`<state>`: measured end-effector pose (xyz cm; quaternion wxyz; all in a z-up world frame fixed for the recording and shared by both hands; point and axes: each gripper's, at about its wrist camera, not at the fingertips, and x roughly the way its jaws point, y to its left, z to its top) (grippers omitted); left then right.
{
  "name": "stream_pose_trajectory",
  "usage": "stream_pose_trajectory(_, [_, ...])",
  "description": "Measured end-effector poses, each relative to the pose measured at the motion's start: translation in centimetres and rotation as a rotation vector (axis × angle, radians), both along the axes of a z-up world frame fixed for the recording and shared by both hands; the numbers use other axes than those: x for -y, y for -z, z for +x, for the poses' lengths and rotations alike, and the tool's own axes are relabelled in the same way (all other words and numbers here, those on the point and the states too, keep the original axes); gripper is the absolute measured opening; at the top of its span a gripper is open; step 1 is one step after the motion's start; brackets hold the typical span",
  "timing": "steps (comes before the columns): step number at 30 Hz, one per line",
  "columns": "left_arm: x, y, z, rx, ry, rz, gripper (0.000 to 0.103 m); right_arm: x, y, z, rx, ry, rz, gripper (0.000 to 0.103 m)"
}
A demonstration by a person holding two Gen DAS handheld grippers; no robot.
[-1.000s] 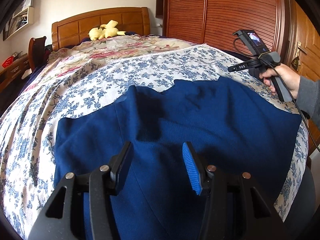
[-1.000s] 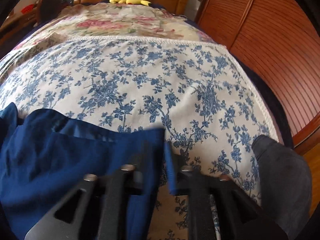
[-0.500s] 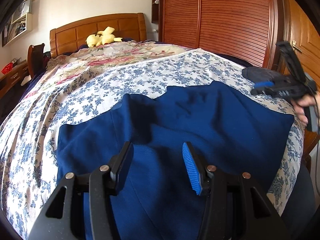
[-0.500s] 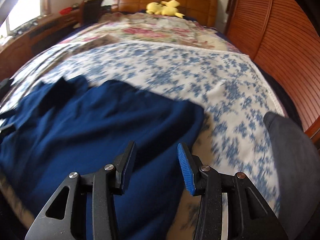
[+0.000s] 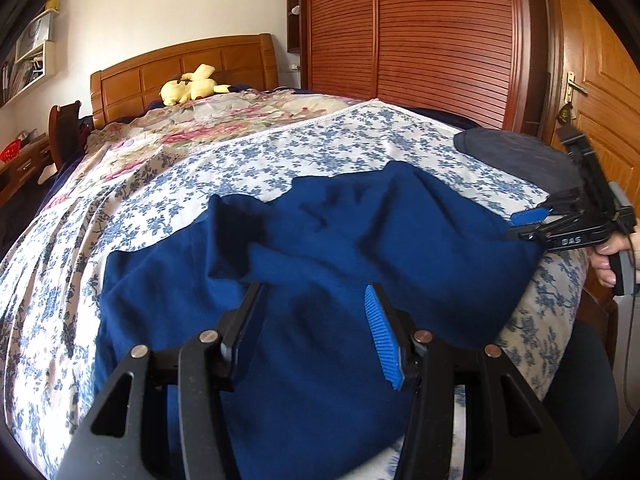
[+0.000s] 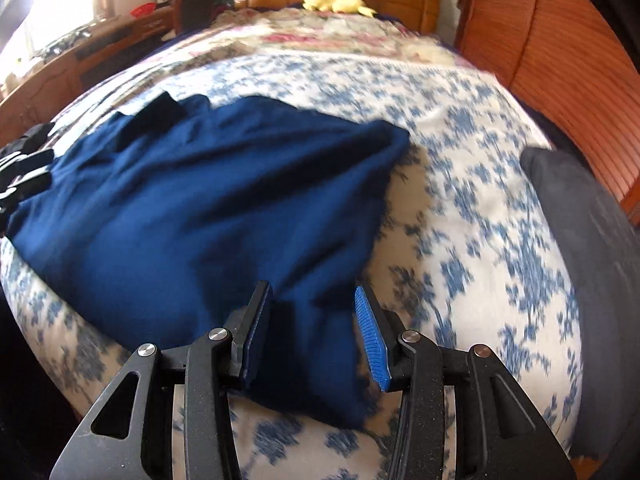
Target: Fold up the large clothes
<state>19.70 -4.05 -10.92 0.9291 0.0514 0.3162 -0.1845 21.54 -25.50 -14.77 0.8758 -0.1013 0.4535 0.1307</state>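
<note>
A large dark blue garment [image 5: 360,240] lies spread and rumpled across the near part of the bed, with one flap folded over its left side. My left gripper [image 5: 314,292] hovers open over the garment's near middle, nothing between its fingers. In the right wrist view the same garment [image 6: 200,208] fills the left half. My right gripper [image 6: 312,290] is open just above its near right corner, and no cloth is pinched. The left wrist view shows that right gripper [image 5: 520,225] in a hand at the garment's right edge.
The bed has a blue-flowered sheet [image 5: 320,148] and a pink floral quilt farther back. A dark grey cloth [image 5: 516,156] lies at the bed's right edge. A yellow plush toy [image 5: 192,88] sits by the headboard. A slatted wooden wardrobe [image 5: 440,40] and a door stand to the right.
My right gripper, closed at the garment's far right corner a second ago, has opened and swung back toward the near right edge. The left gripper has drawn back slightly, still open.
</note>
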Motion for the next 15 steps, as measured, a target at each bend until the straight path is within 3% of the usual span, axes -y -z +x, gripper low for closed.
stream_pose_trajectory(10, [1.6,0.0,-2.0,-0.016,-0.012,-0.004,0.05,1.8,0.0,-1.5,-0.001,0.035,0.092,0.05])
stream_pose_trajectory(15, [1.9,0.4,-1.9,-0.031,-0.033,0.002,0.05,1.6,-0.2,-1.4,0.004,0.025,0.148,0.061])
